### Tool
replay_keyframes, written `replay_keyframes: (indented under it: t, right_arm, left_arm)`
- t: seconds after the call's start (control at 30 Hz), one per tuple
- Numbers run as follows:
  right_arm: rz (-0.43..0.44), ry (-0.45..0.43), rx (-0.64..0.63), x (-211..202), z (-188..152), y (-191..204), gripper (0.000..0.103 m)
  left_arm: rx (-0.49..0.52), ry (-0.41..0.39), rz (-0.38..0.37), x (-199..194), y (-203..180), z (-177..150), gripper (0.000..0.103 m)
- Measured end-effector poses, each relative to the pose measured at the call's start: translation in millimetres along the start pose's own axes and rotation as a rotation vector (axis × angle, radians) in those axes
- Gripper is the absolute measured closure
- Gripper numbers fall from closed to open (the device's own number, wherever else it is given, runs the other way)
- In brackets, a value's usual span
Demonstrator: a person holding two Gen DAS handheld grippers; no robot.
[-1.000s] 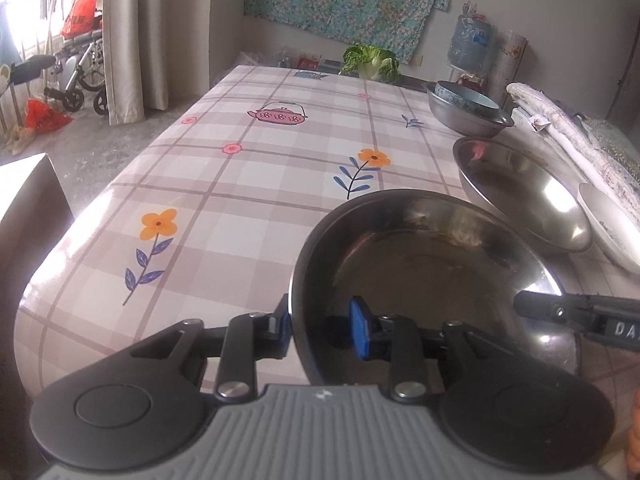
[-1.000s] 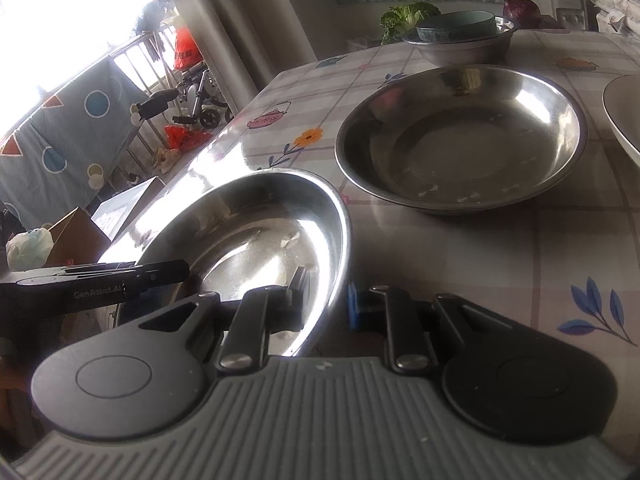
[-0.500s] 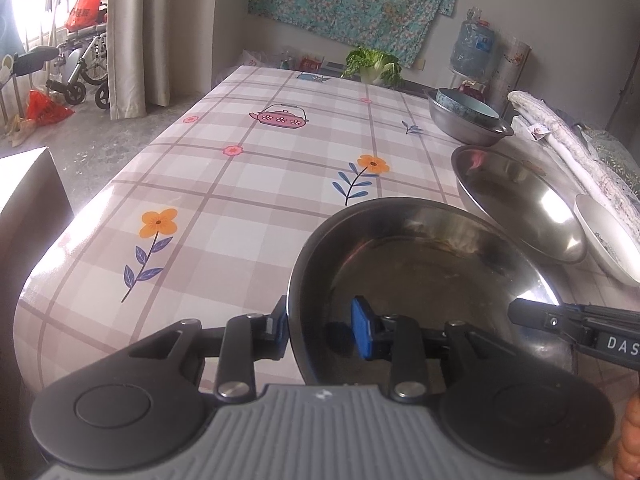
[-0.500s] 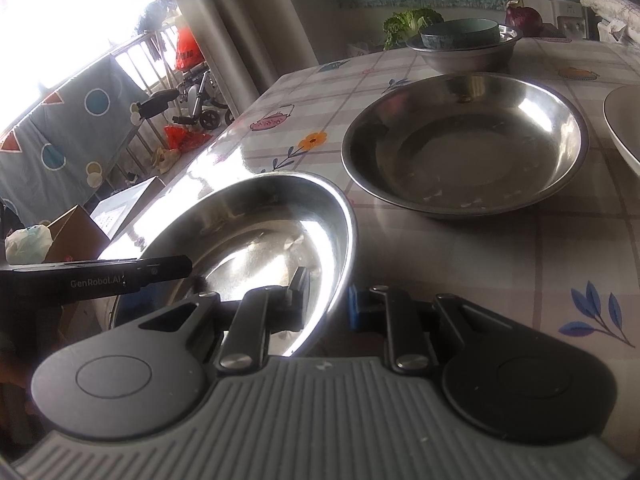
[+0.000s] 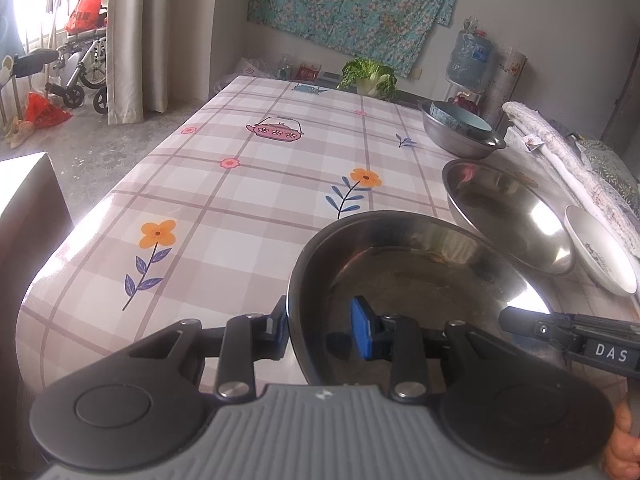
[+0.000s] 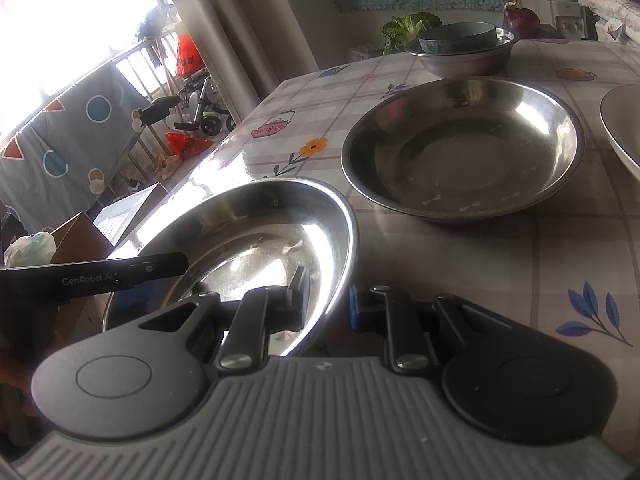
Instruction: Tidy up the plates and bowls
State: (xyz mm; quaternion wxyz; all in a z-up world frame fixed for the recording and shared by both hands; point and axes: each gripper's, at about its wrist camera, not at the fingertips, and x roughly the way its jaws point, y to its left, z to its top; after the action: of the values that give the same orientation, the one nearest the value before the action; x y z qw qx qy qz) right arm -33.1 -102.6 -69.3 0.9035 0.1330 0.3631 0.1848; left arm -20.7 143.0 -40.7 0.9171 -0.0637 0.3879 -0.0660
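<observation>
Left wrist: both claws pinch a round, shiny steel plate (image 5: 420, 276).

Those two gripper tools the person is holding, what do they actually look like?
Each has a ribbed grey body with two round black discs, and black linkage arms with silver rivets leading to two fingers. The left gripper and right gripper have blue finger pads. White lettering runs along their black sides. No cables or sleeves show.
</observation>
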Motion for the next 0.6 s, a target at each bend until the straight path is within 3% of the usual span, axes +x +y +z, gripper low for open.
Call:
replay_keyframes:
  t: [0.6]
  right_arm:
    - [0.008,-0.041,-0.006,-16,8,7,0.085]
  left_arm:
    - [-0.005,-0.063,-0.017,-16,-3,14,0.071]
